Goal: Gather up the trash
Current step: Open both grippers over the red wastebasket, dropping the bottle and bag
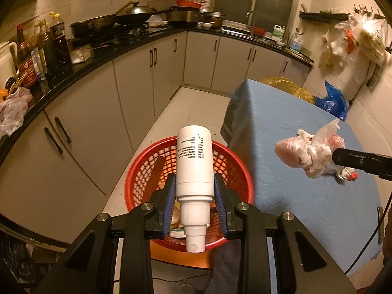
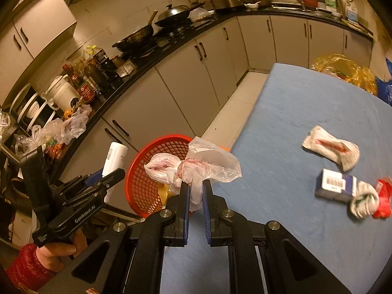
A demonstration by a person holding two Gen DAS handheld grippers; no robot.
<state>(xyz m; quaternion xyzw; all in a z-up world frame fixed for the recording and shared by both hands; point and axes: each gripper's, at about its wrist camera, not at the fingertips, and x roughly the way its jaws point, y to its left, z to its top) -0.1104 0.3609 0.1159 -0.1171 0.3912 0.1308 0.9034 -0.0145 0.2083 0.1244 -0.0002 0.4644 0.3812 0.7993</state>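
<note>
Kitchen, dim and yellow-lit. L-shaped run of pale cabinets (image 1: 137,93) under a black counter (image 1: 103,51) along the left and far walls, crowded with woks, pots and sauce bottles (image 1: 55,46). On the right, a table under a blue cloth (image 2: 294,127), reaching from the near edge far into the room, with yellow (image 2: 343,71) and blue (image 1: 333,103) plastic bags at its far end.

On the floor just left of the table, near side, a red mesh basket (image 1: 144,171) with some trash already inside.

Left gripper (image 1: 195,191) clamped on a white pump bottle (image 1: 194,161), blue pads pressing both sides of its lower body; bottle upright along the fingers, nozzle end toward the camera, hanging directly above the basket's opening. Seen from the right wrist camera, same gripper (image 2: 105,178) to the left of the basket, handle gripped by a hand (image 2: 58,250) in a red sleeve (image 2: 27,267).

Right gripper (image 2: 196,191) pinched nearly closed on a knotted clear plastic bag (image 2: 193,169), the bag bunched up beyond the fingertips, over the table's left edge and beside the basket rim.

Farther right on the cloth, well apart from both grippers: a crumpled white wrapper with red print (image 2: 330,147), a small blue-and-white box (image 2: 335,186), and touching it a white wad (image 2: 362,201) with a red scrap (image 2: 383,198).
</note>
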